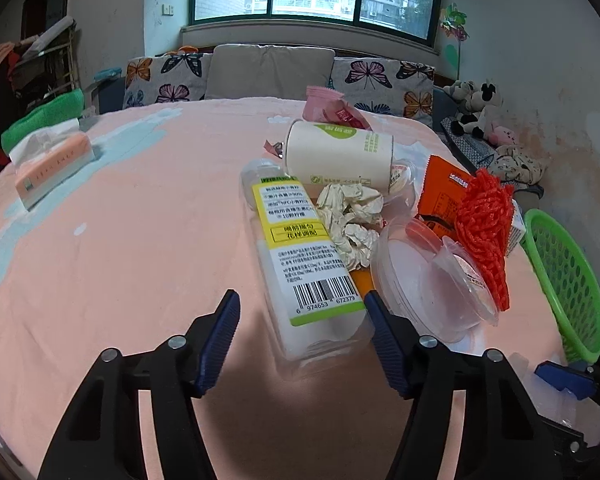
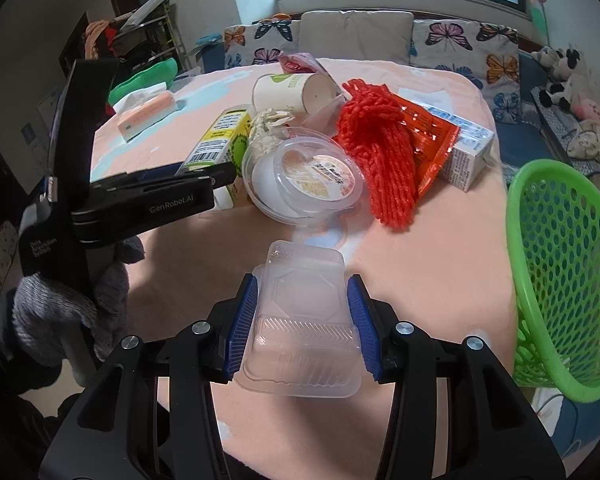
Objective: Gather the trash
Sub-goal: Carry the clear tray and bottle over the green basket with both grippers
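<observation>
My left gripper [image 1: 302,306] is open, its fingers on either side of the near end of a clear bottle with a yellow label [image 1: 300,248] that lies on the pink table. My right gripper [image 2: 302,290] is shut on a clear plastic tray [image 2: 300,324], held above the table. The trash pile holds a paper cup [image 1: 340,154], crumpled paper [image 1: 352,220], a clear round tub [image 1: 428,276], red net [image 1: 484,220], an orange wrapper [image 1: 440,188] and a pink packet [image 1: 328,108]. The green mesh basket [image 2: 560,268] stands at the right.
A pink tissue box [image 1: 48,168] and a green cloth [image 1: 40,120] lie at the table's far left. A small carton [image 2: 466,152] lies behind the red net [image 2: 380,148]. A sofa with butterfly cushions [image 1: 268,72] stands beyond the table. The left gripper [image 2: 148,196] shows in the right wrist view.
</observation>
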`<state>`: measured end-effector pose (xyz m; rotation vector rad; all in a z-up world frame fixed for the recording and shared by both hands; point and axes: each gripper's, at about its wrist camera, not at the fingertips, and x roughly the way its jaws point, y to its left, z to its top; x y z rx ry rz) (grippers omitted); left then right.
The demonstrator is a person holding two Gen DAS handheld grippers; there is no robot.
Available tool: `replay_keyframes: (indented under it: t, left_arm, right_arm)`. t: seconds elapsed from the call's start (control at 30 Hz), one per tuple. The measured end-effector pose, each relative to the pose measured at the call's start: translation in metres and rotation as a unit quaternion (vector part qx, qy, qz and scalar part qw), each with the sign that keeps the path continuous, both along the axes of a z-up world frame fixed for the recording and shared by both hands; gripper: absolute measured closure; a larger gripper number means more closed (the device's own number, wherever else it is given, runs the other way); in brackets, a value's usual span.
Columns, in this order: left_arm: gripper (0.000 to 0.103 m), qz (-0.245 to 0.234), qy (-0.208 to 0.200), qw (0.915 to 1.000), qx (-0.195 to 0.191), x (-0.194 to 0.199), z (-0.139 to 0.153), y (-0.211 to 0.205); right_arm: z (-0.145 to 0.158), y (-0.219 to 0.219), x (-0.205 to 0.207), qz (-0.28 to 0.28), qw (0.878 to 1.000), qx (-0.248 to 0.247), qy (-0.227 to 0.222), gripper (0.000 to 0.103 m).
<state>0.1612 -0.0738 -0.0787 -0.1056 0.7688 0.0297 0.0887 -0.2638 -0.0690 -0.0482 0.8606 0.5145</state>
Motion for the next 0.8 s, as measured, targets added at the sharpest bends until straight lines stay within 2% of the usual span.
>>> replay_keyframes:
  t: [0.07,0.13,0.17,0.27,0.43,0.67,0.8]
  left_arm:
    - [0.041,0.003,0.004,1.0,-0.007,0.001,-0.005,0.001]
    - [0.05,-0.002,0.002,0.9998,-0.021,0.0,-0.007,0.003]
    - [0.052,-0.003,0.001,0.9997,-0.024,-0.001,-0.006,0.004]
    - [0.054,-0.001,-0.003,0.9998,-0.019,-0.007,-0.001,0.008]
    - [0.056,-0.002,-0.03,0.9995,-0.005,-0.021,0.03,0.027]
    - [0.059,-0.033,-0.034,0.9989,0.008,-0.018,0.084,0.056]
    - [0.059,-0.06,-0.017,0.998,0.007,-0.007,0.105,0.068]
  right_arm:
    - [0.0,-0.002,0.0,-0.003,1.0,0.003,0.001,0.056]
    - [0.001,-0.004,-0.001,-0.009,1.0,0.004,0.0,0.056]
    - [0.001,-0.005,-0.002,-0.011,1.0,0.006,0.0,0.056]
    - [0.005,-0.009,-0.005,-0.02,1.0,0.01,-0.005,0.056]
    - [0.019,-0.017,-0.009,-0.033,0.999,0.017,-0.023,0.056]
    - [0.041,-0.032,-0.003,-0.065,0.996,0.023,-0.048,0.056]
    - [0.049,-0.05,0.005,-0.093,0.994,0.019,-0.061,0.056]
